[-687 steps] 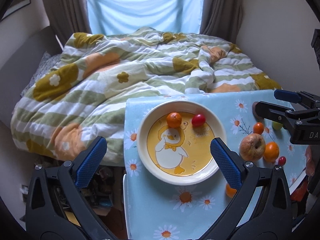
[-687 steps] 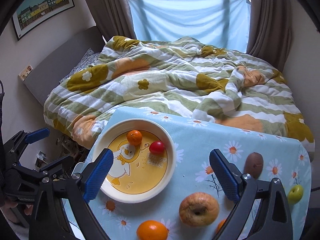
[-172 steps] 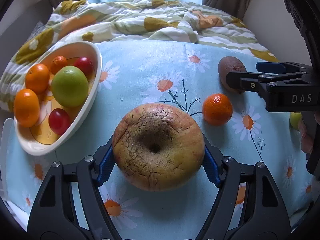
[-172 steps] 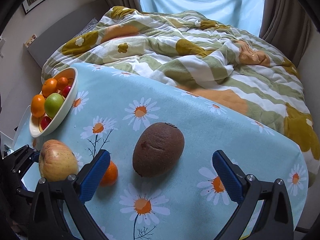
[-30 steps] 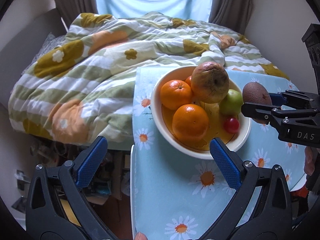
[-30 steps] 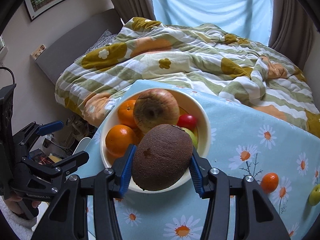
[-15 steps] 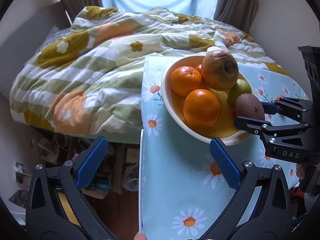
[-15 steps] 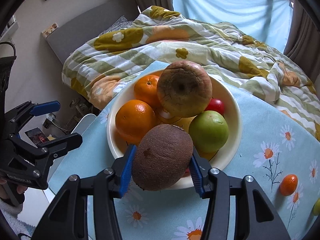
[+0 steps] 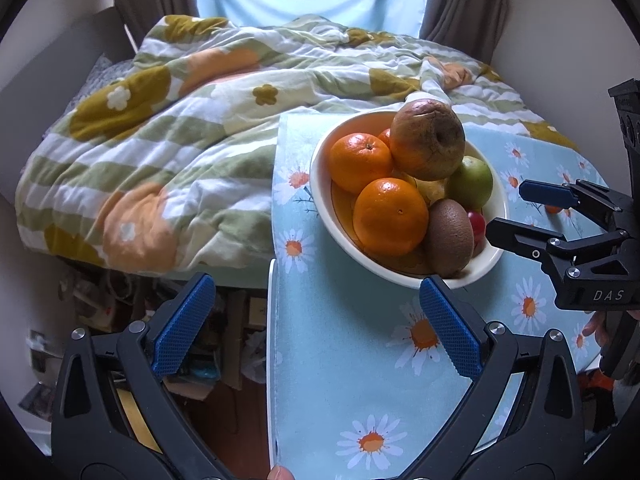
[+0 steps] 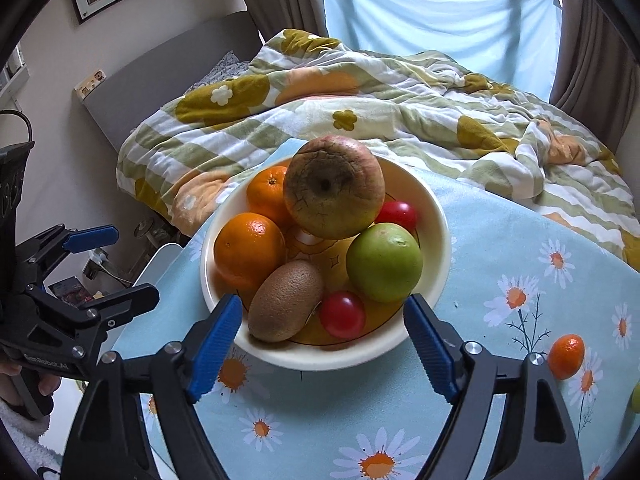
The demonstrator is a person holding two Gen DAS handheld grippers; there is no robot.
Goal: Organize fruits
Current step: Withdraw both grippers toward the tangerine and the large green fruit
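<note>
A cream bowl [image 10: 438, 216] sits on the daisy-print table and also shows in the left wrist view [image 9: 320, 184]. It holds a brown kiwi [image 10: 286, 300], two oranges [image 10: 250, 248], a green apple [image 10: 384, 262], red tomatoes [image 10: 342, 314] and a wrinkled apple [image 10: 334, 186] on top. My right gripper [image 10: 322, 342] is open and empty just in front of the bowl, the kiwi lying free beyond its fingers. My left gripper [image 9: 316, 330] is open and empty at the table's left edge. A small orange [image 10: 566, 356] lies on the table at the right.
A bed with a flowered quilt [image 10: 360, 112] lies behind the table. The table's left edge [image 9: 272, 340] drops to a cluttered floor. The right gripper shows in the left wrist view [image 9: 528, 216] beside the bowl. A bit of green fruit [image 10: 636, 398] shows at the far right.
My right gripper has opened and let the kiwi go into the bowl, then drawn back a little. The left gripper stays open and has barely moved.
</note>
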